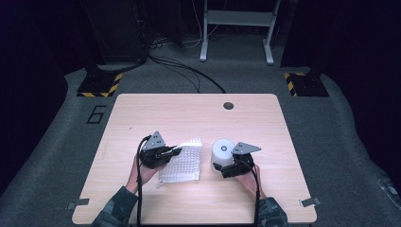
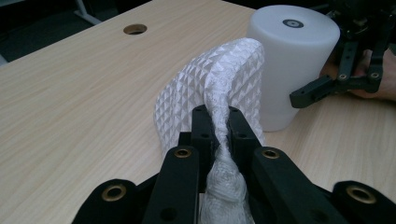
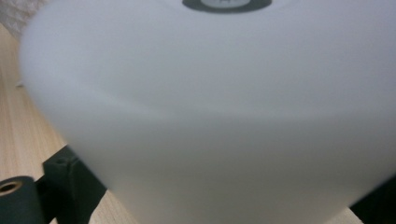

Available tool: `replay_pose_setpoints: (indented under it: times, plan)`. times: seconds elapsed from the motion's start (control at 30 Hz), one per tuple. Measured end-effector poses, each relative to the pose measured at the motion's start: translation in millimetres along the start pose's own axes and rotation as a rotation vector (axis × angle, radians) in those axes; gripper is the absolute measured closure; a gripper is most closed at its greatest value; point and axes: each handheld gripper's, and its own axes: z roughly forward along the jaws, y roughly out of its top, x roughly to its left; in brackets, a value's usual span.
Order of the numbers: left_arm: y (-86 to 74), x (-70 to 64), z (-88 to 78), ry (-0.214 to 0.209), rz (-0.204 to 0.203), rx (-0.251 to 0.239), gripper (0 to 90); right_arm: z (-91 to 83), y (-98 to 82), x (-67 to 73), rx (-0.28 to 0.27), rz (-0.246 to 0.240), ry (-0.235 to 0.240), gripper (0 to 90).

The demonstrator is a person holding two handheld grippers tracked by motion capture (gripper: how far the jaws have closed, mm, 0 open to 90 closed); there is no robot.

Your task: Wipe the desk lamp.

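A white textured cloth lies on the wooden table, its near edge lifted and bunched. My left gripper is shut on that bunched edge; in the left gripper view the cloth arches up from the gripper. Just right of the cloth stands an upright white cylinder with a dark ring on top. My right gripper reaches around its base from the near side, jaws wide and set against its sides. The cylinder looms close between the right gripper's jaws. One of its fingers touches the cylinder.
A round cable hole sits near the table's far edge. Beyond the table are two stands with yellow-black bases, floor cables and a white frame. Bare wood stretches across the far half.
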Motion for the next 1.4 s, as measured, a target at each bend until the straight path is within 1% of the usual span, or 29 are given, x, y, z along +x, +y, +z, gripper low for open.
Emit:
replay_pose_setpoints:
  times: [0.03,0.07,0.1,0.17,0.2,0.23,0.27,0.33,0.47,0.5,0.57,0.6,0.63,0.7,0.8,0.83,0.87,0.9,0.93,0.97,1.07,1.13,1.17,1.2,1.23,1.27,1.33,1.37,1.4]
  plan:
    - [1.9,0.2,-0.8,-0.005,0.004,0.003,84.3,0.1,-0.9,-0.5,-0.005,-0.001,-0.003,6.1]
    - [3.5,-0.3,-1.3,-0.010,-0.001,-0.003,84.3,0.1,-1.2,-1.0,-0.007,-0.006,-0.003,6.4]
    - [7.6,-0.9,-1.9,-0.014,0.003,-0.008,84.3,-0.2,-1.7,-0.6,-0.007,0.000,-0.004,6.5]
    - [9.9,-1.2,-1.9,-0.017,0.011,-0.012,84.3,0.2,-2.2,0.0,-0.010,0.007,-0.006,6.6]
    - [11.9,-2.6,-1.2,-0.009,0.011,-0.025,84.3,0.2,-2.3,-0.3,-0.010,0.004,-0.006,6.7]
    - [13.9,-3.0,-1.2,-0.014,0.015,-0.027,84.3,0.1,-2.4,-0.3,-0.011,0.002,-0.006,6.8]
    - [20.2,-4.5,-1.3,-0.025,0.028,-0.032,84.3,0.3,-2.9,-0.7,-0.016,-0.006,-0.004,6.9]
    - [25.9,-6.2,-0.4,-0.038,0.041,-0.028,84.3,0.3,-3.6,-1.1,-0.020,-0.017,-0.004,7.0]
    - [33.2,-10.1,4.1,-0.044,0.053,-0.035,84.3,0.3,-4.0,-0.7,-0.021,-0.016,-0.006,7.1]
    - [38.1,-10.8,7.4,-0.053,0.073,-0.027,84.3,0.4,-4.0,-0.5,-0.024,-0.016,-0.008,7.2]
    - [39.4,-12.0,9.1,-0.049,0.073,-0.030,84.3,0.5,-4.0,-0.3,-0.024,-0.015,-0.008,7.3]
    - [42.0,-12.2,11.3,-0.055,0.088,-0.023,84.3,0.5,-4.0,-0.3,-0.024,-0.015,-0.008,7.3]
    - [44.7,-14.2,15.1,-0.065,0.084,-0.018,84.3,0.4,-4.0,-0.1,-0.023,-0.015,-0.008,7.3]
    - [48.3,-15.9,19.6,-0.071,0.096,-0.014,84.3,0.5,-4.1,0.0,-0.024,-0.014,-0.008,7.3]
    - [51.1,-17.5,23.7,-0.074,0.104,-0.013,84.3,0.5,-4.1,0.0,-0.025,-0.015,-0.008,7.4]
    - [52.7,-18.3,25.2,-0.087,0.107,-0.003,84.3,0.5,-4.2,0.0,-0.026,-0.015,-0.008,7.4]
    - [53.7,-19.7,27.8,-0.086,0.107,-0.007,84.3,0.5,-4.2,0.0,-0.026,-0.016,-0.008,7.4]
    - [56.3,-20.9,31.2,-0.098,0.114,0.005,84.3,0.5,-4.2,0.1,-0.026,-0.017,-0.009,7.4]
    - [56.3,-20.9,31.2,-0.098,0.114,0.005,84.3,0.6,-4.2,0.2,-0.026,-0.017,-0.009,7.4]
    - [58.9,-22.5,36.5,-0.114,0.129,0.019,84.3,0.7,-4.2,0.2,-0.026,-0.017,-0.010,7.5]
    - [60.5,-24.5,41.5,-0.123,0.134,0.027,84.3,0.7,-4.2,0.3,-0.026,-0.018,-0.011,7.5]
    - [62.4,-26.7,47.1,-0.137,0.141,0.040,84.3,0.7,-4.1,0.4,-0.025,-0.018,-0.011,7.5]
    - [62.8,-27.9,49.0,-0.144,0.137,0.044,84.3,0.7,-4.2,0.7,-0.024,-0.015,-0.011,7.5]
    - [64.0,-30.5,54.9,-0.157,0.140,0.050,84.2,0.7,-4.1,0.7,-0.024,-0.016,-0.011,7.6]
    - [64.0,-30.5,54.9,-0.157,0.140,0.050,84.2,0.7,-4.1,0.7,-0.024,-0.016,-0.011,7.6]
    - [64.7,-31.3,56.3,-0.165,0.139,0.063,84.2,0.8,-4.1,0.6,-0.024,-0.024,-0.015,7.6]
    - [66.8,-34.5,63.9,-0.187,0.152,0.078,84.1,0.6,-4.1,0.9,-0.022,-0.023,-0.017,7.6]
    - [66.8,-34.5,63.9,-0.187,0.152,0.078,84.0,0.6,-4.1,1.0,-0.022,-0.023,-0.017,7.7]
    - [67.5,-35.3,67.7,-0.192,0.149,0.082,83.9,0.6,-4.0,1.0,-0.022,-0.025,-0.018,7.7]
